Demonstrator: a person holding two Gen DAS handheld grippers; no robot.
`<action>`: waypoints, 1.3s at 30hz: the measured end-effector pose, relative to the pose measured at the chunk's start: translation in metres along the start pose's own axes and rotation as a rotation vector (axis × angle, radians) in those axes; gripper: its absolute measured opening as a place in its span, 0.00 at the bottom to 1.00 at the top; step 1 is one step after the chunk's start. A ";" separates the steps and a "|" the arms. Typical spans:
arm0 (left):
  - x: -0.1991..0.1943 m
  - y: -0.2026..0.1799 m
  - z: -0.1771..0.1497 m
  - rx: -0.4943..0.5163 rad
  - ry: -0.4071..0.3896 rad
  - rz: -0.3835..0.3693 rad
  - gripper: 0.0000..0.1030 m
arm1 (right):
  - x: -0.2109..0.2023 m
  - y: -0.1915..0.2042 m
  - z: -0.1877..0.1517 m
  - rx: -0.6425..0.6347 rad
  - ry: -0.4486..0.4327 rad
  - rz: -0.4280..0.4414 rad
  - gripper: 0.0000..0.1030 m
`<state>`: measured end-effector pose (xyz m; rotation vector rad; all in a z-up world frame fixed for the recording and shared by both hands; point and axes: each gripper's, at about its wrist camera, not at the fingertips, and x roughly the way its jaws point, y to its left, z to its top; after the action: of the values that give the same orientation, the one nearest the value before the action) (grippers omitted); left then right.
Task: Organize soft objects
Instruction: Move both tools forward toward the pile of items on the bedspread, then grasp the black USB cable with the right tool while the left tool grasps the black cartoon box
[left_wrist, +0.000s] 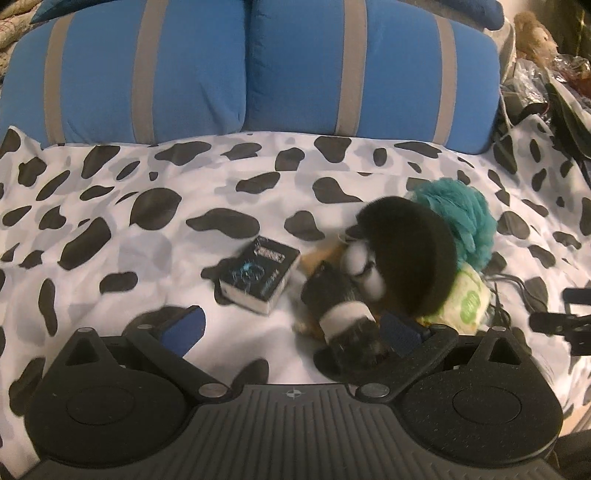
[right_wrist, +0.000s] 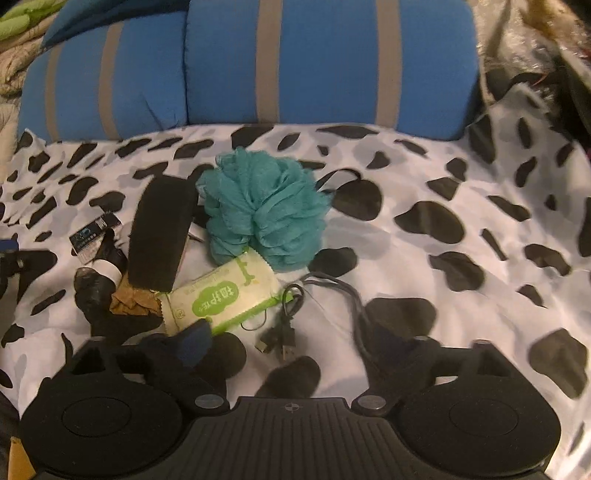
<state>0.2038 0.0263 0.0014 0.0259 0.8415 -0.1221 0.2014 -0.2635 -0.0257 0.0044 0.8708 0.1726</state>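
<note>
A teal bath pouf (right_wrist: 264, 208) lies mid-bed, also in the left wrist view (left_wrist: 458, 218). Beside it lie a black fuzzy pad (right_wrist: 160, 232), a black-and-white sock (left_wrist: 343, 310), a tan cloth (right_wrist: 133, 301) and a green-and-white wipes pack (right_wrist: 225, 293). My left gripper (left_wrist: 291, 332) is open, its right finger (left_wrist: 402, 330) against the sock. My right gripper (right_wrist: 291, 343) is open and empty, its left finger (right_wrist: 194, 343) at the wipes pack's near edge.
A small black box (left_wrist: 258, 275) lies left of the pile. A black USB cable (right_wrist: 284, 332) lies by the wipes pack. Blue striped pillows (left_wrist: 251, 70) stand at the back. Clutter (left_wrist: 546, 77) sits at far right on the cow-print sheet (right_wrist: 461, 280).
</note>
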 end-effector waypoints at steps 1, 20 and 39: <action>0.003 0.002 0.003 -0.002 0.003 -0.004 1.00 | 0.007 0.000 0.002 0.000 0.012 0.002 0.82; 0.044 0.038 0.029 -0.032 0.025 -0.011 1.00 | 0.064 -0.001 0.010 0.044 0.129 0.000 0.14; 0.094 0.032 0.026 0.076 0.091 0.002 0.84 | -0.001 0.008 0.002 -0.004 0.060 -0.003 0.13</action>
<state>0.2886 0.0468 -0.0521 0.1037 0.9271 -0.1520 0.2009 -0.2555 -0.0236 -0.0058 0.9307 0.1729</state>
